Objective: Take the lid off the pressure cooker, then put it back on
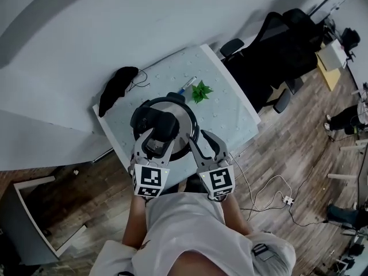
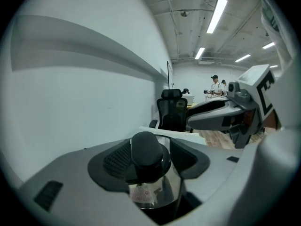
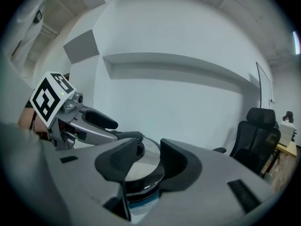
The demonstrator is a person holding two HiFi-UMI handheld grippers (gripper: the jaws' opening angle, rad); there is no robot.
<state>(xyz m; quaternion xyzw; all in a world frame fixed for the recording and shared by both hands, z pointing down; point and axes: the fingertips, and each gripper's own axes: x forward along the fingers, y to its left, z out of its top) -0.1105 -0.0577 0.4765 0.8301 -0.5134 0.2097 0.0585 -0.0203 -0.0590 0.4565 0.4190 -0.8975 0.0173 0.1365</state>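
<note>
Pale table (image 1: 230, 105): cooker (image 1: 194, 132) is stood at centre, lid (image 1: 184, 118) on. Black handle (image 1: 155, 124) lies at 12 o'clock from left gripper (image 1: 155, 144), the nearer one; long axis is judged about 12–6, free end pointed toward it. Left jaws are part open, handle end between pads, not pinched. Right gripper (image 1: 205, 144): jaws apart, empty, at lid's 5 o'clock rim.

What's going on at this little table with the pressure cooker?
A person stands over the table with a gripper in each hand, working on the pressure cooker. The lid is on it. The left gripper has its jaws open around the lid's black knob, not pressing it. The right gripper, also open, points at the lid's rim.
</note>
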